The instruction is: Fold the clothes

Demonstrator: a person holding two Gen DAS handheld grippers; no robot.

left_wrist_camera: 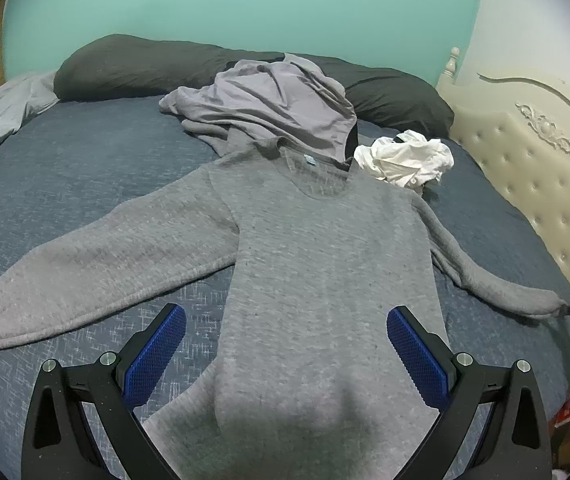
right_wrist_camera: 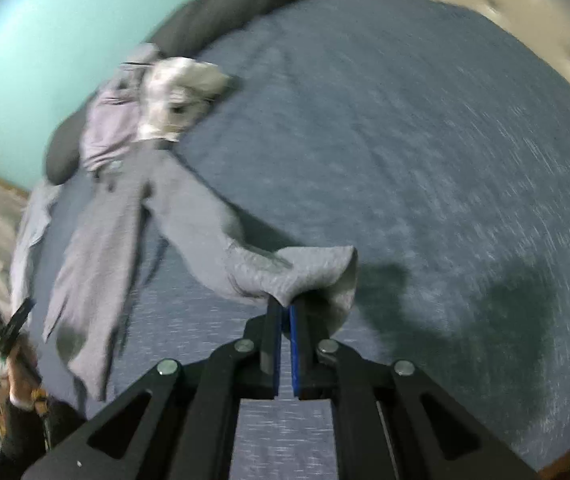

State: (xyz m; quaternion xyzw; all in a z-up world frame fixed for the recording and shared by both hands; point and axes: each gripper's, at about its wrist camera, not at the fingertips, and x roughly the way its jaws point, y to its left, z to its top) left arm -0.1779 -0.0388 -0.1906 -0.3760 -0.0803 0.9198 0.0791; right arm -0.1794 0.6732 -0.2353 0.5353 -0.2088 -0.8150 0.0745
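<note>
So we're looking across a bed [left_wrist_camera: 85, 168] with a dark blue cover, and a grey sweatshirt [left_wrist_camera: 325, 260] is lying flat on it, neck pointing toward the far teal wall [left_wrist_camera: 245, 0], both sleeves spread out to the sides.

Starting at the left: the left sleeve [left_wrist_camera: 97, 264] is stretching out flat toward the edge of the bed, nothing touching it. A bit further in, we're holding the left tool [left_wrist_camera: 286, 316] over the lower body of the sweatshirt, jaws standing wide apart with the blue pads [left_wrist_camera: 157, 360] either side of the fabric, not pinching anything, so it's released.

Behind the sweatshirt's collar a lilac garment [left_wrist_camera: 269, 100] is sitting in a rumpled heap, leaning on a long dark pillow [left_wrist_camera: 145, 64] that's running along the wall. Just to the right of the collar a crumpled white garment [left_wrist_camera: 409, 160] is lying on the cover.

Moving right, the right sleeve [left_wrist_camera: 497, 280] is running out toward the cream tufted headboard [left_wrist_camera: 525, 168], and its cuff [right_wrist_camera: 317, 276] is where we're gripping with the right tool [right_wrist_camera: 285, 312]. From the right wrist camera the two jaws are pressed together with the cuff fabric pinched between them, so it's clenched on the cuff, and the cuff end is sitting lifted a little off the cover with a shadow under it. That view is pretty blurry, so we can't make out much more detail.
</note>
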